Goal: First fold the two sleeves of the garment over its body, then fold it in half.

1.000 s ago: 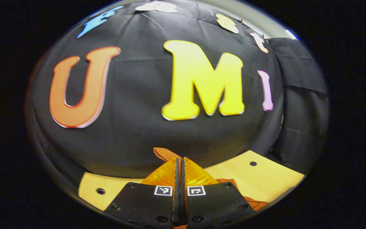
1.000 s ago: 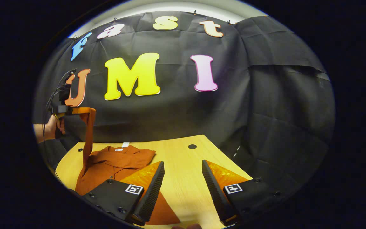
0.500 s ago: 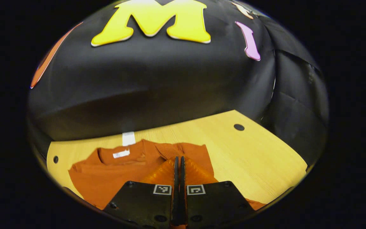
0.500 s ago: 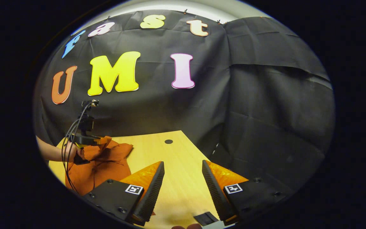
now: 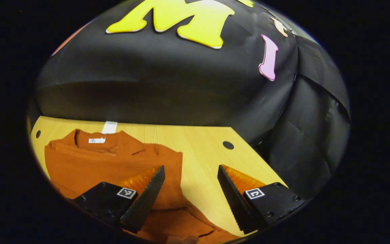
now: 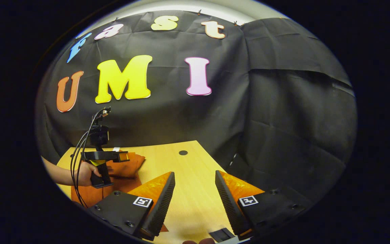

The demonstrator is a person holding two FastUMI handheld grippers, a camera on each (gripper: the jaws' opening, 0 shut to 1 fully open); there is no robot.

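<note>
Left gripper view is showing the left gripper (image 5: 190, 195) hanging with its two ridged, wedge-shaped fingers spread wide and gripping nothing, one finger over the rust-orange knit garment (image 5: 113, 162) and the other over bare wood. Just beyond the fingers the garment is lying flat on the pale wood-grain worktop (image 5: 208, 152), its collar and small white neck label (image 5: 96, 140) pointing toward the far edge. A layer of the same cloth is lying across the garment's body, ending in a straight edge on the side toward the worktop's middle; I am judging it to be a folded-over sleeve, though the seam is hard to make out.

Right gripper view is showing the right gripper (image 6: 193, 200) likewise wide open and empty, hovering over bare worktop well apart from the garment. Farther off, a hand is holding the left gripper above the cloth.

Risks: the knit is looking soft and limp, so a fold laid loosely could slide back open, or a finger passing low could snag the top layer and drag it askew. Pinching more than one layer at the hem would bunch the fold. The smooth worktop is giving little friction, so the whole garment could skid toward an edge.
</note>
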